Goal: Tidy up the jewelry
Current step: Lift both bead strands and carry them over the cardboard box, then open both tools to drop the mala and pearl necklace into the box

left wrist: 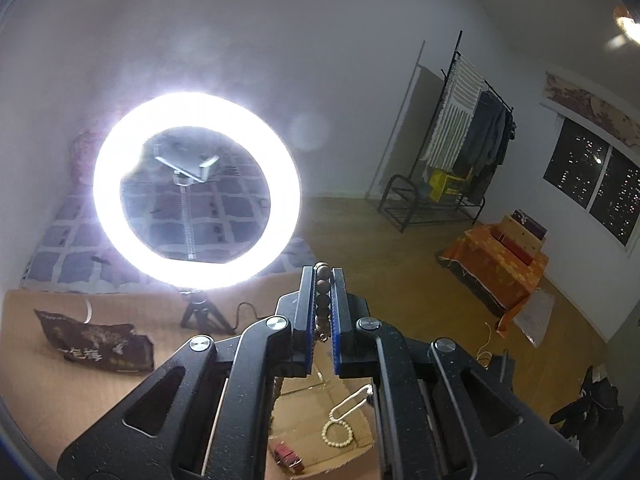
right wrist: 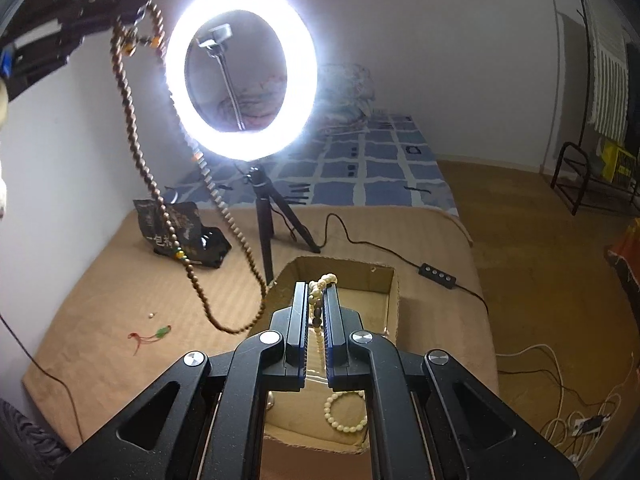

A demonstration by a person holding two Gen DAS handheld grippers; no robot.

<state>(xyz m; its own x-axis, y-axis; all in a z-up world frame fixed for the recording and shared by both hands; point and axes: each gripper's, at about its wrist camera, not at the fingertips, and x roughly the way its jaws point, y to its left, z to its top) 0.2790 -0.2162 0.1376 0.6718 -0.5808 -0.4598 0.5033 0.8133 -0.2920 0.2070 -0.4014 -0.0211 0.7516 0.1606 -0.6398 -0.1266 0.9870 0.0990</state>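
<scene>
My left gripper (left wrist: 322,274) is shut on a long brown bead necklace (left wrist: 322,300) and holds it high in the air. In the right wrist view the left gripper (right wrist: 138,10) is at the upper left, and the brown necklace (right wrist: 160,200) hangs from it in a long loop down beside the cardboard box (right wrist: 394,292). My right gripper (right wrist: 317,286) is shut on a cream bead necklace (right wrist: 325,280) over the box. A cream bead bracelet (right wrist: 346,410) lies in the box; it also shows in the left wrist view (left wrist: 337,434).
A lit ring light (right wrist: 242,72) on a tripod (right wrist: 272,216) stands behind the box. A dark snack bag (right wrist: 180,236) lies at the left. A red and green cord (right wrist: 150,336) lies on the tan mat (right wrist: 100,300). A cable controller (right wrist: 437,275) lies at the right.
</scene>
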